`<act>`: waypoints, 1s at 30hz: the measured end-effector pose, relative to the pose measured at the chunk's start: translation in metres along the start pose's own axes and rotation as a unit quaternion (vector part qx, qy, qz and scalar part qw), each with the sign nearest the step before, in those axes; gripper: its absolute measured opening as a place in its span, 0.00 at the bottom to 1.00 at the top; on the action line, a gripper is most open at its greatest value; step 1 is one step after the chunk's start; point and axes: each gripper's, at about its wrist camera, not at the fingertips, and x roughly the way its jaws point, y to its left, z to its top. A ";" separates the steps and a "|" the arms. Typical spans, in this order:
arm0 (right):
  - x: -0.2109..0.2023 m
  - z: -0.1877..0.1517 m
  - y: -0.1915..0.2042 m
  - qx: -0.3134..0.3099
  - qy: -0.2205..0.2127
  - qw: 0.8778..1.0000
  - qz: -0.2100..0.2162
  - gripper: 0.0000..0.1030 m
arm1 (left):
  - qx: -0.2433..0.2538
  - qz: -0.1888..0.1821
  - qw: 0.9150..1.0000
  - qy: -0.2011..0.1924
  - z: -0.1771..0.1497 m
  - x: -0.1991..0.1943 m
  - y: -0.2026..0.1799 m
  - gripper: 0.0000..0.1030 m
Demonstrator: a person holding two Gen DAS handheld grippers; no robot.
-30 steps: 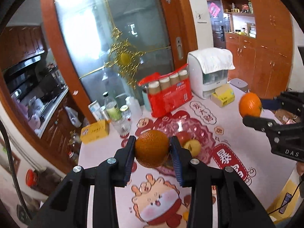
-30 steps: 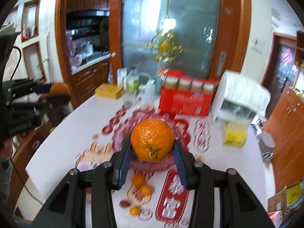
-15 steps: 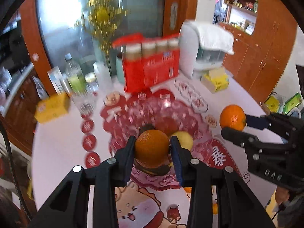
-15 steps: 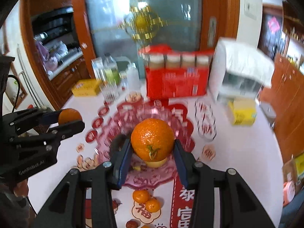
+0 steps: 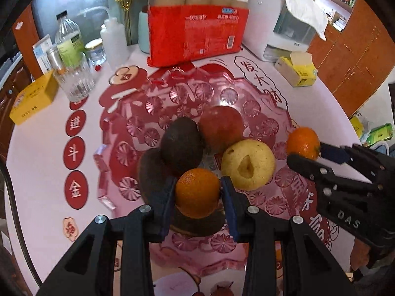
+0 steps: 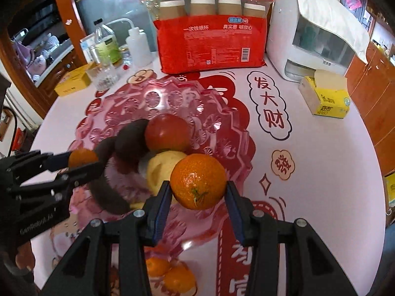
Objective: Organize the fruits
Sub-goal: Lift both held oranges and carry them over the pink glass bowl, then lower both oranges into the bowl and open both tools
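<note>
Compared to a second ago both grippers have dropped way down, the glass door and the room that filled the earlier views are mostly gone and now the pink cut-glass fruit bowl (image 5: 118, 133) takes up the middle. The left gripper (image 5: 198, 194) is clamped on a small orange mandarin (image 5: 197, 192) right over the near side of the bowl, and the right gripper (image 6: 198, 188) pinches a bigger orange mandarin with a green stem mark (image 6: 198, 181) over the bowl's right edge, same grip on both as before. Already in the bowl: a red apple (image 5: 221, 128), a yellow pear-like fruit with a brown scar (image 5: 248, 164) and two dark brown avocados (image 5: 182, 145). The bowl sits on a white table cover with red festive prints (image 6: 321, 153), and at the back there's a red pack of paper cups (image 6: 212, 42), a white countertop appliance with a cloth draped on it (image 6: 308, 29), a yellow tissue box (image 6: 325, 98), a clear plastic bottle with a green label (image 5: 68, 42) and a yellow carton (image 5: 33, 101). Wooden cabinets to the right. The second avocado is mostly hidden behind the left fingers, and two more small oranges (image 6: 167, 273) at the bottom of the right view are half covered, can't tell if they're real or printed
</note>
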 end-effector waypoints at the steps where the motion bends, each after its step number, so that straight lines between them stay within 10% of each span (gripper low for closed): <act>1: 0.003 0.002 -0.001 -0.001 -0.001 1.000 -0.002 0.43 | 0.004 0.000 1.000 0.001 -0.001 0.004 -0.002 0.34; 9: 0.020 0.016 -0.001 -0.013 0.000 1.000 -0.001 0.44 | 0.009 0.009 1.000 0.006 0.001 0.012 -0.006 0.35; 14: 0.023 0.018 -0.002 -0.011 0.000 1.000 0.008 0.44 | -0.001 0.019 1.000 -0.011 0.003 0.003 -0.001 0.58; 30: -0.024 0.015 0.005 -0.004 -0.046 0.998 0.039 0.49 | -0.041 0.057 0.995 -0.066 -0.004 -0.059 0.015 0.80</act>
